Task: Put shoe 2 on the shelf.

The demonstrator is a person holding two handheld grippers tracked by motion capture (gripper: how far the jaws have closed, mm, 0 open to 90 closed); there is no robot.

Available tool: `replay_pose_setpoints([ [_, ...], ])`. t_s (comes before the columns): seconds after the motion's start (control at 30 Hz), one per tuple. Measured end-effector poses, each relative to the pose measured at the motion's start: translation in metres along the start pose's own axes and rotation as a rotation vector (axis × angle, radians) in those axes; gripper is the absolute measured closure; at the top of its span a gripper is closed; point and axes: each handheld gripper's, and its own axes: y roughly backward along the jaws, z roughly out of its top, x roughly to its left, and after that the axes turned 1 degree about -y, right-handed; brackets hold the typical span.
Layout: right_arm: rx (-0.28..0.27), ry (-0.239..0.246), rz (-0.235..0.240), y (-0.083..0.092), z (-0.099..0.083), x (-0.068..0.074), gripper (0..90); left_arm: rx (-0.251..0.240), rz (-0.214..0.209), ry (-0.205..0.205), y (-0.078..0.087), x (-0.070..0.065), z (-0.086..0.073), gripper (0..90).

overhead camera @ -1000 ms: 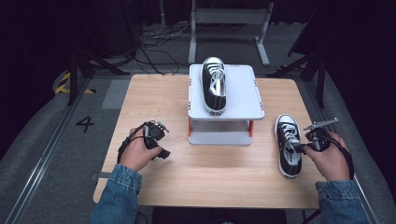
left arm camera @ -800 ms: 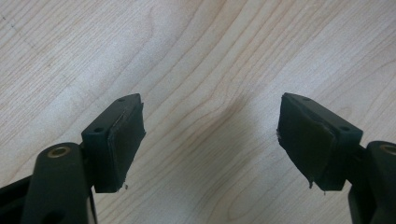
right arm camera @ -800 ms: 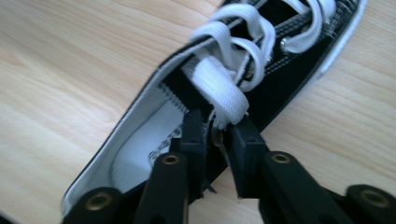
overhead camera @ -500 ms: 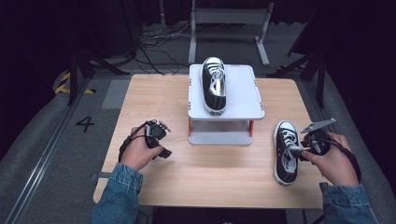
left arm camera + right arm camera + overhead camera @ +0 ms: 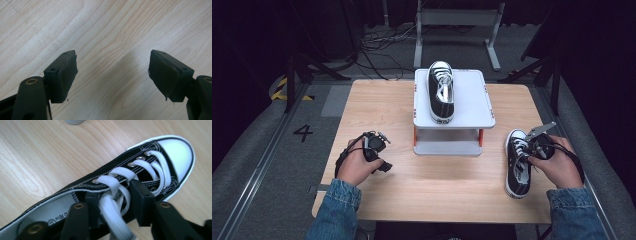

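The right tool (image 5: 113, 205), its jaws just closing around the lace knot of the sneaker (image 5: 518, 162) directly beneath it on the bench (image 5: 382, 107), should clamp the tongue firmly before lifting; the left tool (image 5: 112, 75) rests open

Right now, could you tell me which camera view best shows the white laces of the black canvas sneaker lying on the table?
The right gripper view: the white laces appear close up. The high view shows them small.

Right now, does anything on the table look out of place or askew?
Little stands out. One sneaker sits on the white stand; its mate lies on the table by the right tool, whose jaws, just closing, straddle its laces.
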Motion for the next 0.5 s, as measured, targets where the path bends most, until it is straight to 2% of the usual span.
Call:
replay_pose_setpoints([
  [0.07,0.018,-0.012,0.002,0.001,0.001,0.000,75.2,-0.011,0.005,0.019,0.003,0.001,-0.004,23.9],
  [0.13,0.026,-0.025,0.006,0.006,0.003,-0.002,78.6,-0.015,0.005,0.031,0.005,0.002,-0.009,23.9],
  [0.3,0.029,-0.040,0.000,0.016,0.009,-0.011,80.2,-0.018,0.011,0.054,0.007,0.004,-0.016,24.0],
  [0.4,0.026,-0.029,-0.002,0.026,0.015,-0.015,80.6,-0.026,0.015,0.056,0.010,0.004,-0.019,24.0],
  [0.5,0.014,-0.021,0.019,0.037,0.022,-0.018,80.7,-0.033,0.012,0.064,0.013,0.004,-0.022,24.0],
])
